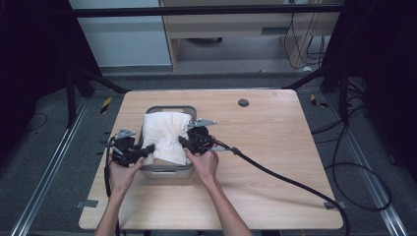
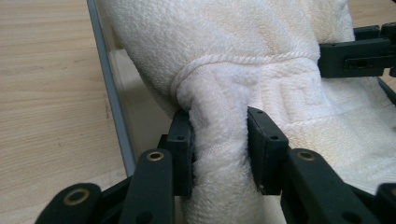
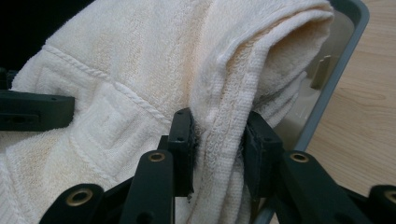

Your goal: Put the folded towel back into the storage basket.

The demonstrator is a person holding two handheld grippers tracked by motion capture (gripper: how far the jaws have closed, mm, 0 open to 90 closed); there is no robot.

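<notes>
Both claws pinching cream towel [image 1: 164,136], bunched over grey tray [image 1: 167,171]

You are crowding the tray [image 1: 167,172] with both hand-held grippers; the worktop [image 1: 265,142] to your right is lying open.

The white towel [image 1: 165,136] covers most of the grey tray [image 1: 167,172], so I cannot see what lies inside. In my left gripper view the towel [image 2: 243,70] runs off the top and bottom edges, and only one rail of the tray [image 2: 109,93] shows. In my right gripper view the towel [image 3: 140,84] hides the tray's floor, and the rim [image 3: 327,93] is cut at the top corner.
</notes>
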